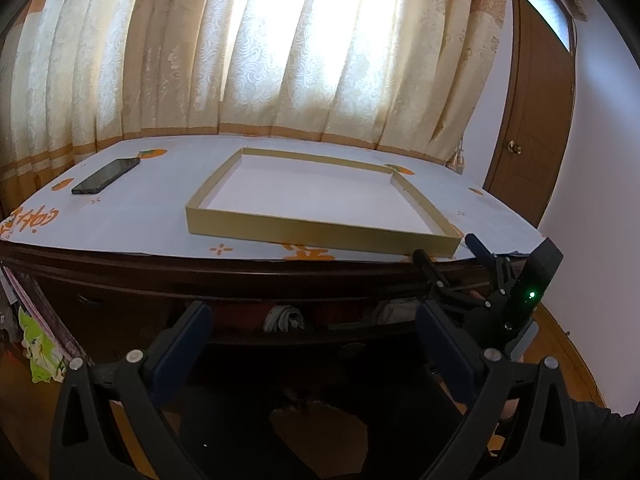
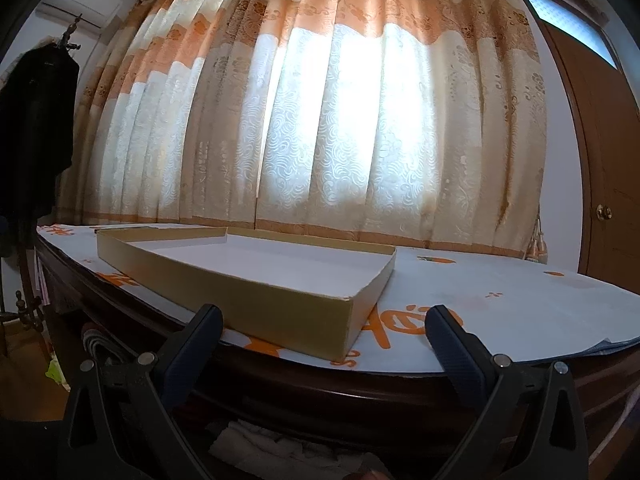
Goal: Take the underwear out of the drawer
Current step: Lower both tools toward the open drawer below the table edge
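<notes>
Both tools (image 1: pixel 316 320) (image 2: pixel 324 326) gape wide, holding nothing.

Daylight blows out the middle of the curtain (image 1: pixel 304 48), the drawer (image 1: pixel 304 316) below sits in deep shadow, and fisheye bending darkens the corners.

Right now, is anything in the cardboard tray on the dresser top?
No. In the left wrist view the cardboard tray shows only its bare white floor, and the phone lies outside it on the tabletop.
</notes>
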The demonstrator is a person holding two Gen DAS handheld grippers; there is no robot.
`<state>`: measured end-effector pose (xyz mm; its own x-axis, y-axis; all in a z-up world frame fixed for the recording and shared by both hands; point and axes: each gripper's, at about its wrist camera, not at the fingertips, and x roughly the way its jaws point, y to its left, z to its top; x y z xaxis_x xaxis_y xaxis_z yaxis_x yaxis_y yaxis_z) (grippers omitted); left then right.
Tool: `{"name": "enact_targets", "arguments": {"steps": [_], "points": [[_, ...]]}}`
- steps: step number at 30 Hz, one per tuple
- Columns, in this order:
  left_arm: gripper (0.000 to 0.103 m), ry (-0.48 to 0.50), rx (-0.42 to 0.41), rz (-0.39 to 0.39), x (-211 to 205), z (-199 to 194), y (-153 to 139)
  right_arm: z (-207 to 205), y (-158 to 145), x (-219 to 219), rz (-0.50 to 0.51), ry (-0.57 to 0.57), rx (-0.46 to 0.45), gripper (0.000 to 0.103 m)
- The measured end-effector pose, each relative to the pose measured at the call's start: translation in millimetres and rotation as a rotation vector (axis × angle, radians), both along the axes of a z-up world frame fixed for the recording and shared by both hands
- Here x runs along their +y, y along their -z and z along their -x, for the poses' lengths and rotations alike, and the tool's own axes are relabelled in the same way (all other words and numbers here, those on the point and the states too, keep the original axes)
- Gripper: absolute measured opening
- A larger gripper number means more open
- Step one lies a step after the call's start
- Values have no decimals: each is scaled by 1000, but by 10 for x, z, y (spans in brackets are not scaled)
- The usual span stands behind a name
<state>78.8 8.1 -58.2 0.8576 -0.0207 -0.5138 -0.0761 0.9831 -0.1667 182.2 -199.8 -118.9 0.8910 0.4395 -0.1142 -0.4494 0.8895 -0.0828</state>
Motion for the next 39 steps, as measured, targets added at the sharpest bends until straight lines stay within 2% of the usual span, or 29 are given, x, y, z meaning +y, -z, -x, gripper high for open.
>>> {"name": "enact_targets", "arguments": {"steps": [21,39], "points": [[103,2,8,1,9,-15,39,75,4,-63,7,41,41,102],[103,9,16,11,-15,47,88,240,25,-79,71,36,78,102]]}}
